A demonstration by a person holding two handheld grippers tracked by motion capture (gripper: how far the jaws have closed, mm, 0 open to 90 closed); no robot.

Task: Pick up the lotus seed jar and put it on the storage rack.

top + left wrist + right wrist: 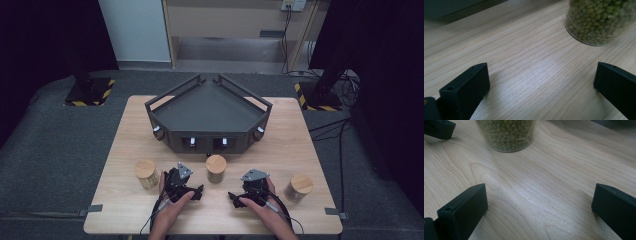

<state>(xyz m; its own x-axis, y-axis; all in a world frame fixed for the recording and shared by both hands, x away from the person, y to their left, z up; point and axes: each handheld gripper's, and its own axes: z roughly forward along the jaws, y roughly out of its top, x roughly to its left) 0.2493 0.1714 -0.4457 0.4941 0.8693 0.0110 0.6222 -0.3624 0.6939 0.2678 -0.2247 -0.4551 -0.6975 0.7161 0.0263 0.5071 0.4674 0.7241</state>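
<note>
Three glass jars with round wooden lids stand on the wooden table point(285, 135): a left jar point(146, 173), a middle jar point(216, 168) and a right jar point(298, 187). My left gripper point(198, 192) lies low on the table just left of the middle jar, and my right gripper point(234, 196) just right of it. Both point inward. In the left gripper view the gripper point(541, 82) is open over bare wood, with the middle jar point(599, 20), full of green beans, at the upper right. The right gripper point(539, 207) is also open, and the same jar point(507, 133) stands ahead of it.
A black angular tray point(210, 137) with raised rails sits at the table's back centre, behind the jars. The tip of my left gripper point(437, 128) shows at the top left of the right gripper view. Grey carpet surrounds the table.
</note>
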